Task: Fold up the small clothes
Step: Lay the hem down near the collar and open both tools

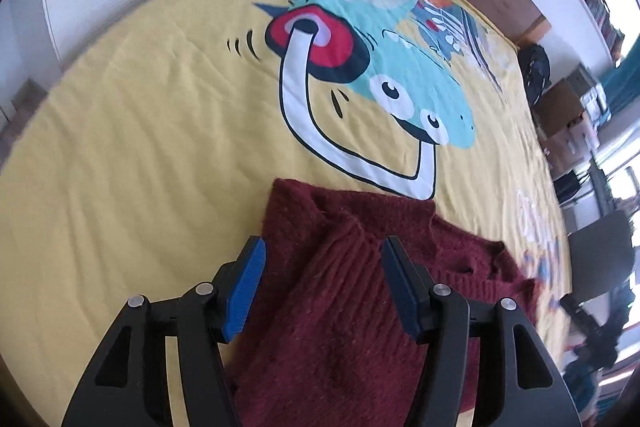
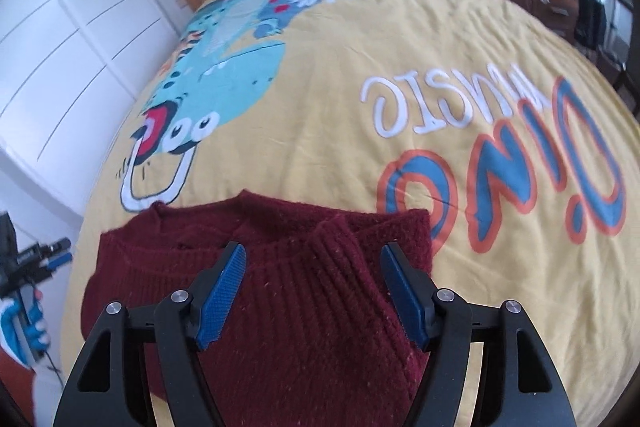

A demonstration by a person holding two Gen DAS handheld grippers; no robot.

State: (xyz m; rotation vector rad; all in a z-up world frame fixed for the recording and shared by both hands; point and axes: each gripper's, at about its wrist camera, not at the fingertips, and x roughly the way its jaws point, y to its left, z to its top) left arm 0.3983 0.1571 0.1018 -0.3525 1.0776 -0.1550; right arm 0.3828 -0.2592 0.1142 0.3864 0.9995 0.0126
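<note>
The dark red knit sweater lies on the bed, just below the dinosaur print on its yellow cover. It looks partly folded: a ribbed sleeve is laid across the body, and the final folds seem left to do. The left tongs and right tongs both gape wide above it, holding nothing.

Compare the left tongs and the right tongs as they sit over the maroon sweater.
The left tongs hover over a ribbed cuff at the left side of the maroon sweater, facing the dinosaur print. The right tongs hover over a ribbed cuff at its right side, with the DINO MUSIC lettering ahead. Both are wide open with blue pads, gripping nothing, above the yellow bedspread.
</note>
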